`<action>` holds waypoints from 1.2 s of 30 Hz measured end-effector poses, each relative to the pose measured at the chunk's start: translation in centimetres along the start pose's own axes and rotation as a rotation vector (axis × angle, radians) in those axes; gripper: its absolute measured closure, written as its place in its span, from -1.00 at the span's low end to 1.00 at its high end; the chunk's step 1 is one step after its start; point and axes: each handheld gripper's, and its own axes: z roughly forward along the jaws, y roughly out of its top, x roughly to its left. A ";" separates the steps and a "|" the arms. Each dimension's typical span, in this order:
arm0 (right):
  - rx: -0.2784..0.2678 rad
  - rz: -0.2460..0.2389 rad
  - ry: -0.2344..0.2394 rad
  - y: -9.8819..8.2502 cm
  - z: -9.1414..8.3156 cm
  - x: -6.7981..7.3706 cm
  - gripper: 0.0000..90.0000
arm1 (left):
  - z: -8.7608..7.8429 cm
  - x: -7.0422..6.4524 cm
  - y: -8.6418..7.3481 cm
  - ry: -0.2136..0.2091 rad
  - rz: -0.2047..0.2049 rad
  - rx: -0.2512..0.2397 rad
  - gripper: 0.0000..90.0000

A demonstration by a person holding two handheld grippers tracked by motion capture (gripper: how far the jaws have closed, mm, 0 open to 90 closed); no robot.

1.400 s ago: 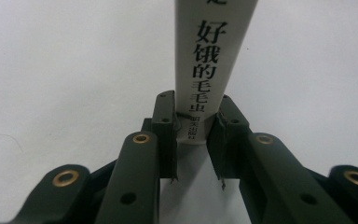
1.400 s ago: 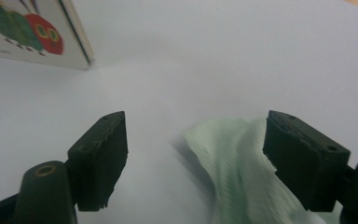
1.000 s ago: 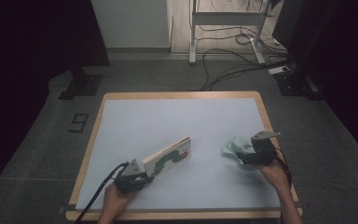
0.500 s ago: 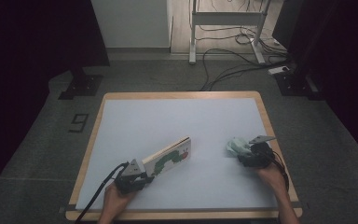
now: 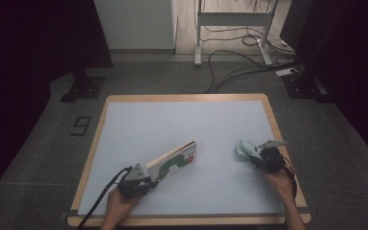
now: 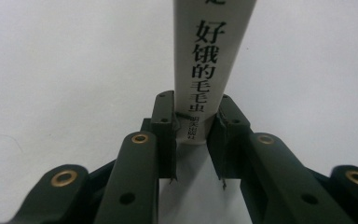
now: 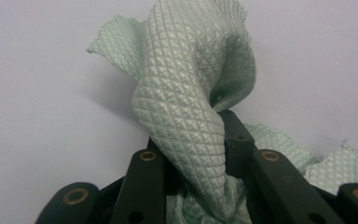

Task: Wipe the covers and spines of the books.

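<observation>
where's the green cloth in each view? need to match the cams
High view: green cloth at the table's right side, bunched at the right gripper.
Right gripper view: cloth in the centre, rising from between the jaws, which have just closed on it.
Left gripper view: not in it.
Shared landmark: the white table mat under the cloth.

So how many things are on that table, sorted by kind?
Books: 1, the caterpillar picture book, held on edge.
Cloths: 1, a pale green cloth.
Tongs: 2, left tongs and right tongs.
Total: 4.
</observation>
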 end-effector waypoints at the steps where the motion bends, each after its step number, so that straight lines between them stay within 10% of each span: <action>1: -0.003 0.002 0.004 0.0 -0.1 0.0 0.64 | 0.0 0.0 0.0 0.000 0.000 0.000 0.62; 36: -0.092 -0.143 0.264 4.0 -2.2 7.4 0.64 | 0.0 0.3 0.0 -0.019 -0.022 -0.001 0.62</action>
